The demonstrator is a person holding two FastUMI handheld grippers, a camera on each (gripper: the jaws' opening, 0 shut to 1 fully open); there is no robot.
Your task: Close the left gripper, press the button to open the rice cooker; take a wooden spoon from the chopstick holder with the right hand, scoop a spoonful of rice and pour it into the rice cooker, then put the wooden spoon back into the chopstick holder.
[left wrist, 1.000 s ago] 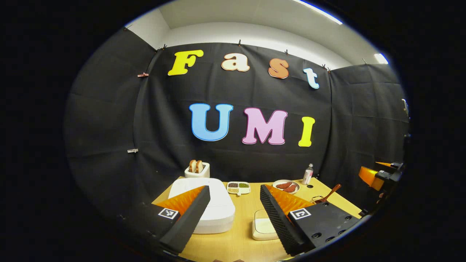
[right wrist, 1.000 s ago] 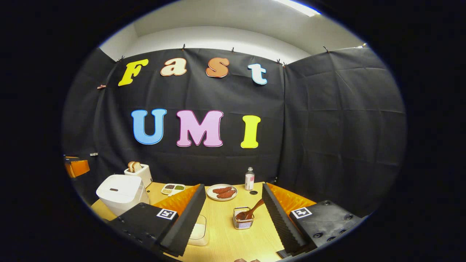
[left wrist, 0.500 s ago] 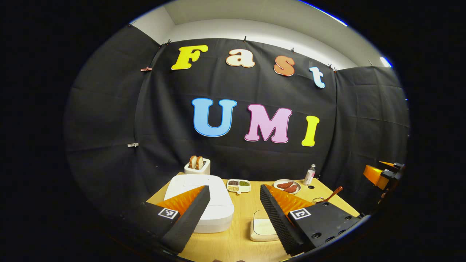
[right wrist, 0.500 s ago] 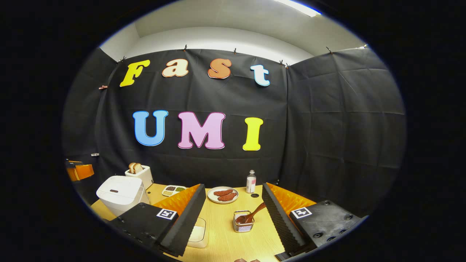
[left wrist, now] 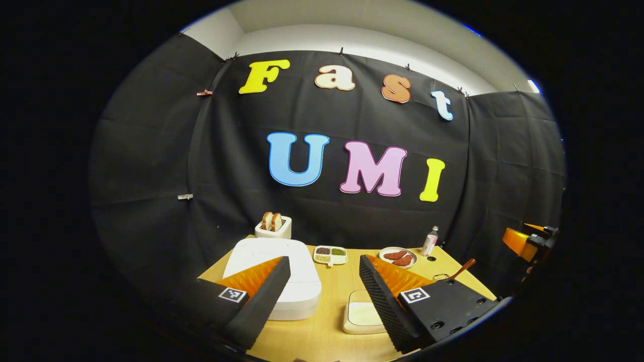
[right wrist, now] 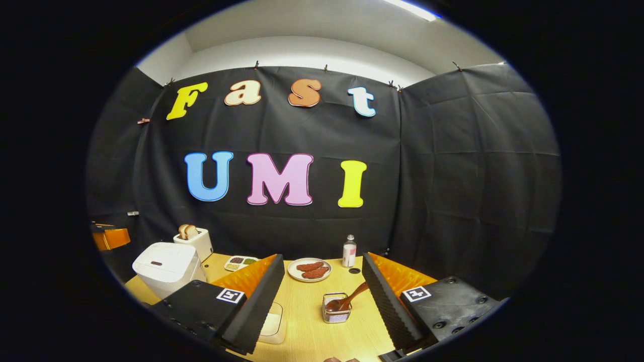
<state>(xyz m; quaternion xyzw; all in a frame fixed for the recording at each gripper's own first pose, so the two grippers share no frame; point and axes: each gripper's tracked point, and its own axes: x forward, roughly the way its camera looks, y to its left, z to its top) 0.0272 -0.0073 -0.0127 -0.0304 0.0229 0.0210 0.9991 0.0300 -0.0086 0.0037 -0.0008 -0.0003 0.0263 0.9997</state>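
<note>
In holder (right wrist: 336, 307), wooden spoon (right wrist: 347, 299), handle up-right

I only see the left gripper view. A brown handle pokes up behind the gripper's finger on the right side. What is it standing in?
Observer: The right gripper view shows a wooden spoon leaning in a small wire chopstick holder, bowl end down.
Operator: Is the other gripper holding it?
Observer: No. The right gripper is open and touches nothing.
Operator: Where do you press on the cooker?
Observer: The rice cooker has a small dark button on its closed lid.
</note>
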